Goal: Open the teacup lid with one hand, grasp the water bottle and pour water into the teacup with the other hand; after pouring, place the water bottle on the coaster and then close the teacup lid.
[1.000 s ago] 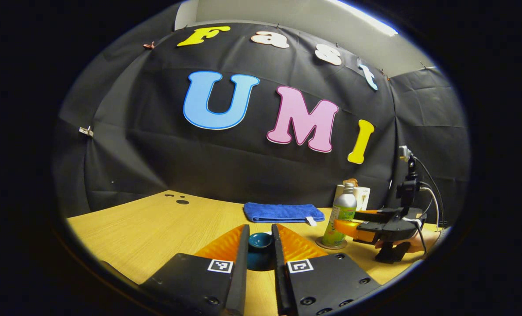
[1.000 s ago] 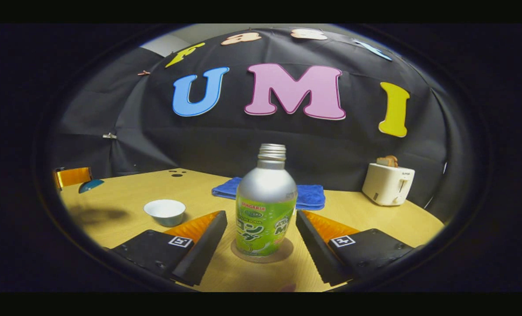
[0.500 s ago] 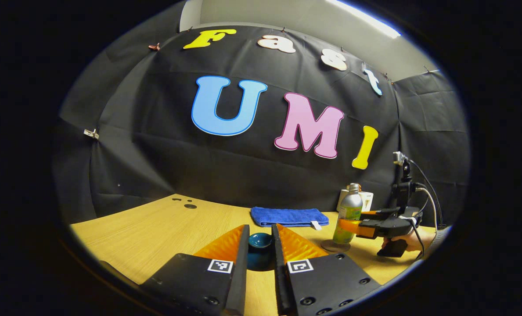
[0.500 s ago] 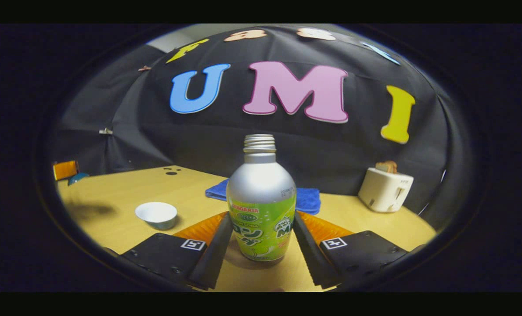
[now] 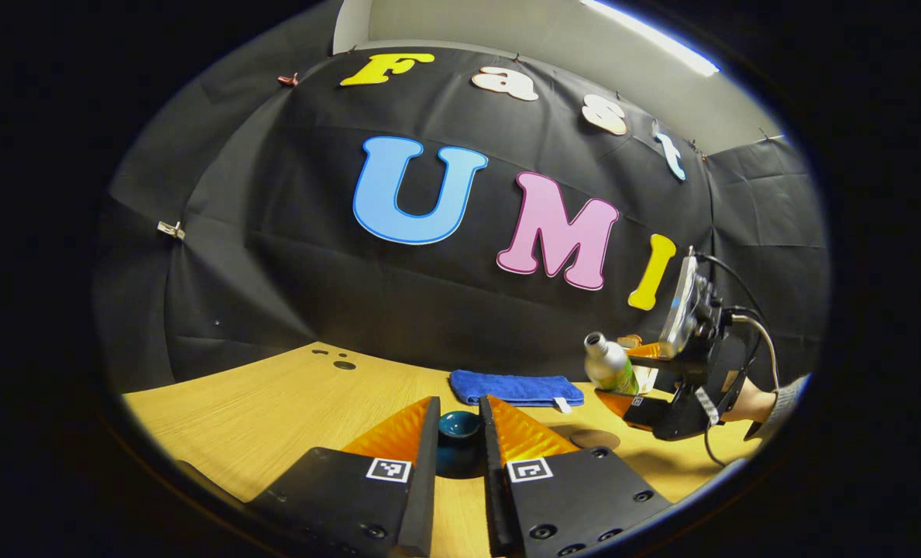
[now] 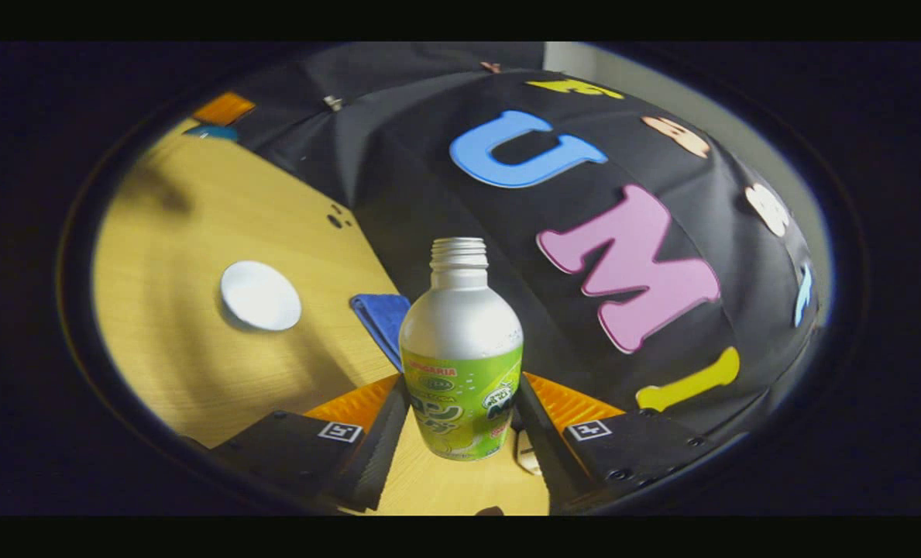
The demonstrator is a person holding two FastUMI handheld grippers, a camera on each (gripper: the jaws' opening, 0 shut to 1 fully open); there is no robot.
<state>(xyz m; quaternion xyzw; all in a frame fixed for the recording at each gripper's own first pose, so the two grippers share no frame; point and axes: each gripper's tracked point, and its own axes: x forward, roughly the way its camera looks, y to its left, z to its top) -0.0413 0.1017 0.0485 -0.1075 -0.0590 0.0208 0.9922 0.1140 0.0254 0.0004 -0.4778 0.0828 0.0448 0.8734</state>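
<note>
Booth: black cloth wall at the back, wood table (image 5: 274,403) running across the front, pretty dim light.
Towel: blue towel (image 5: 516,387) lying flat at the far edge of the table by the wall; the right gripper view catches a corner of it (image 6: 381,316) behind the bottle.
Right gripper: right gripper (image 6: 460,422) has its jaws closed in on the bottle, both fingers pressing its sides low on the green label. In the left gripper view it's over on the right (image 5: 661,387), off the table, tipped, with a hand (image 5: 750,403) behind it.
Bottle: silver and green bottle (image 6: 461,364), no cap, thread showing. Lifted and tilted, neck pointing left and a bit up in the left gripper view (image 5: 609,364).
Left gripper: left gripper (image 5: 458,434) jaws narrow, pinched on the lid, one finger each side.
Lid: dark teal lid (image 5: 460,425) between those fingers, held above the table as far as I can tell.
Cup: white cup (image 6: 260,294) sitting open on the table, well apart from the bottle.
Coaster: round brown coaster (image 5: 594,439) bare on the table, below the bottle.
</note>
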